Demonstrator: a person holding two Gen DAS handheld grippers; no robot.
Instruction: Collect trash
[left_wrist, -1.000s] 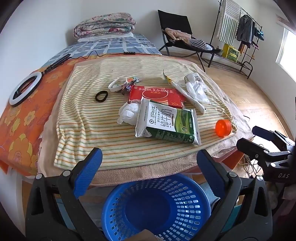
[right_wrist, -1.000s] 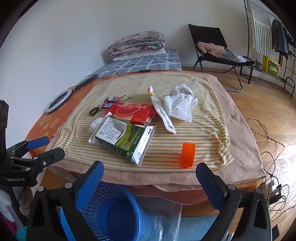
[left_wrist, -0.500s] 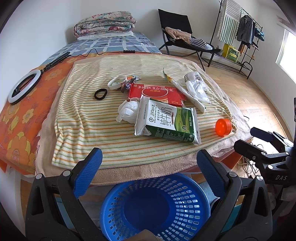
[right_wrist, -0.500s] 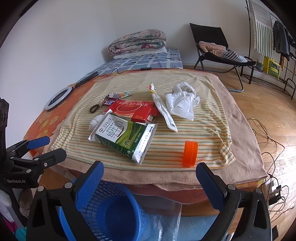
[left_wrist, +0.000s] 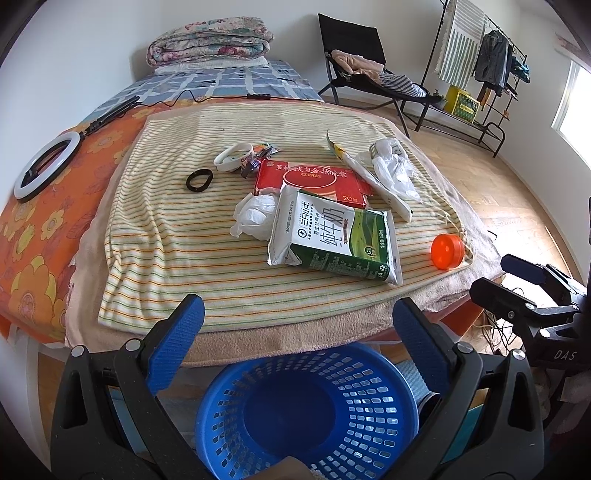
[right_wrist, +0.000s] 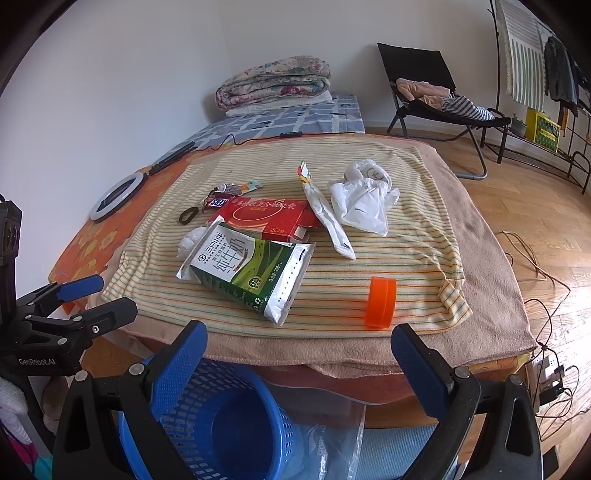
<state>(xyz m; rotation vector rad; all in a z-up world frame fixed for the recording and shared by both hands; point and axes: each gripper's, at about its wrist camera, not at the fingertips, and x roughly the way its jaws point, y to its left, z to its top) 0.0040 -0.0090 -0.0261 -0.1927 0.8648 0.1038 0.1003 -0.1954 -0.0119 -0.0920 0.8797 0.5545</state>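
Hovering: both grippers spread wide, holding nothing | blue basket (left_wrist: 306, 410) below bed edge | orange cap (right_wrist: 381, 302) near striped-cloth edge

Milk carton (left_wrist: 334, 238) partly on box (left_wrist: 314, 181), seemingly.

A milk carton (left_wrist: 334, 236) overlaps the red box (left_wrist: 314, 181) and part of a crumpled tissue (left_wrist: 255, 216); the blue basket (left_wrist: 306, 413) is cropped by the frame's lower edge.
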